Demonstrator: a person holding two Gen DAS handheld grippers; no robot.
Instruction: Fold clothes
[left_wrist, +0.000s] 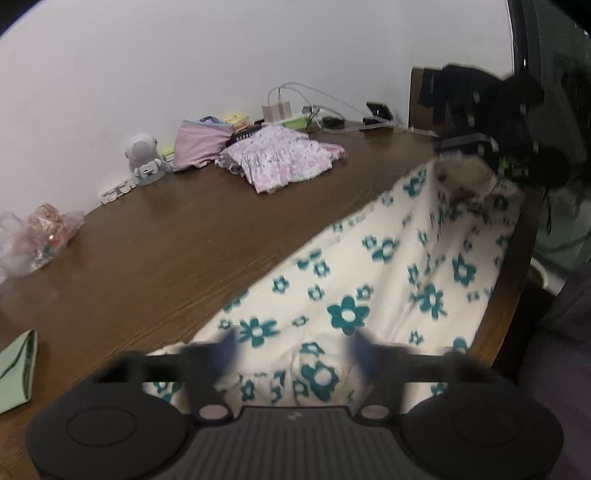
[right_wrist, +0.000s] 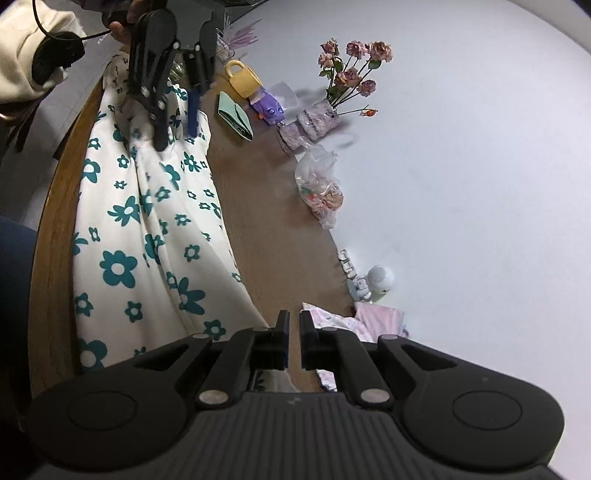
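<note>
While the white garment with teal flowers (left_wrist: 369, 280) lies stretched along the near edge of the brown wooden table (left_wrist: 155, 240), each wrist camera catches something the other misses. From the left wrist view, the left gripper (left_wrist: 291, 350) hovers over one end of the cloth with its jaws spread wide, the blurred blue-tipped fingers (left_wrist: 229, 347) apart and nothing between them. At the far end, the right gripper (left_wrist: 491, 155) sits on the fabric, but here it is too dark and blurred to read. The right wrist view settles that: the right gripper (right_wrist: 293, 332) shows its jaws drawn nearly together with only a thin gap, and I cannot tell whether any cloth is caught in it. Only the left view shows the folded pink floral clothes (left_wrist: 280, 158) in full and the chargers and cables (left_wrist: 295, 107) by the wall. Only the right view shows the yellow mug (right_wrist: 243, 79), the vase of dried roses (right_wrist: 351, 74) and a cream sleeve (right_wrist: 26, 55).
</note>
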